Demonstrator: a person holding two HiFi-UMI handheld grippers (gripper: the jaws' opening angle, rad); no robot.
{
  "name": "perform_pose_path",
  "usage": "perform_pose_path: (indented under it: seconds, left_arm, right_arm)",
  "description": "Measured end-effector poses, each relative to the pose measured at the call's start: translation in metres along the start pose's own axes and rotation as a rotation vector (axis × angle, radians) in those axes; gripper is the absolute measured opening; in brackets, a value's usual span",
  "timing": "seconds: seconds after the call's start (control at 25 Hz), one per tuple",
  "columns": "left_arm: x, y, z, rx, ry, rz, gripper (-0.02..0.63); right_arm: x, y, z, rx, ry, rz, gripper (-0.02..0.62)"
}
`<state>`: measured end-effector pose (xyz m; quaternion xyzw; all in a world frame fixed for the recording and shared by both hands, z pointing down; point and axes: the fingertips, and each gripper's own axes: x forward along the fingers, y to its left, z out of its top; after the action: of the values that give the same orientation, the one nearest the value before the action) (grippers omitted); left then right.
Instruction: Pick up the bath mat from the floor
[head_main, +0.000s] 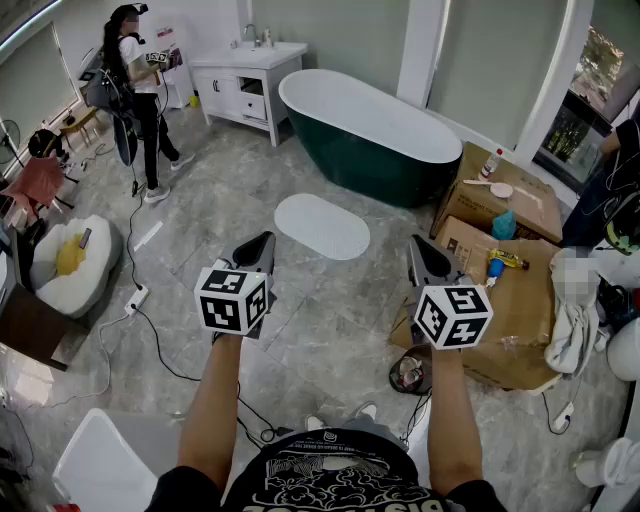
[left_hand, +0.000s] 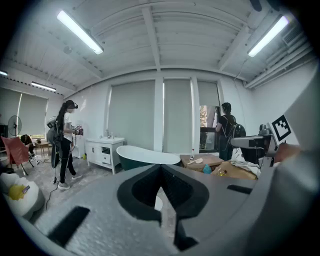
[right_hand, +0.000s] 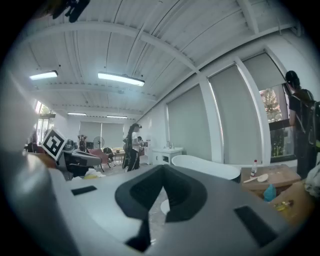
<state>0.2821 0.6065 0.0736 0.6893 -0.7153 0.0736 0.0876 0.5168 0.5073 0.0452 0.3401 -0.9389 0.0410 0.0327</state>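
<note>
A pale oval bath mat (head_main: 322, 226) lies flat on the grey marble floor in front of the dark green bathtub (head_main: 365, 135). My left gripper (head_main: 262, 243) is held above the floor, short of the mat's near left end, jaws shut and empty. My right gripper (head_main: 422, 246) hangs to the mat's right, also shut with nothing in it. Through the jaw gap a sliver of the mat (left_hand: 157, 202) shows in the left gripper view, and a sliver of the mat (right_hand: 163, 206) shows likewise in the right gripper view.
Flattened cardboard boxes (head_main: 510, 290) with bottles and a brush lie at the right. A white vanity (head_main: 245, 85) stands at the back. A person (head_main: 140, 95) stands at the back left. A cable and power strip (head_main: 136, 298) trail across the floor on the left. A small round tin (head_main: 409, 372) sits near my feet.
</note>
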Motion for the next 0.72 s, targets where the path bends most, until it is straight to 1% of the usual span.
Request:
perform_pose_path:
  seconds: [0.24,0.32,0.44,0.6,0.72]
  left_arm:
    - [0.001,0.011,0.005,0.012,-0.021,-0.009,0.006]
    - [0.002,0.013,0.005,0.009,-0.026,-0.02,0.025]
    - [0.007,0.014,0.003,0.008,-0.025,-0.036,0.034]
    - [0.017,0.018,0.001,-0.01,-0.025,-0.047,0.051]
    - [0.024,0.026,0.002,-0.015,-0.028,-0.048,0.075]
  right_arm:
    - [0.004,0.01,-0.001,-0.009,0.005,-0.009,0.006]
    - [0.004,0.012,-0.003,-0.006,0.01,-0.016,0.006]
    - [0.005,0.01,-0.005,-0.001,0.008,-0.028,0.011]
    - [0.01,0.004,-0.005,0.006,0.008,-0.041,0.026]
    - [0.018,0.003,-0.004,0.013,0.007,-0.045,0.044]
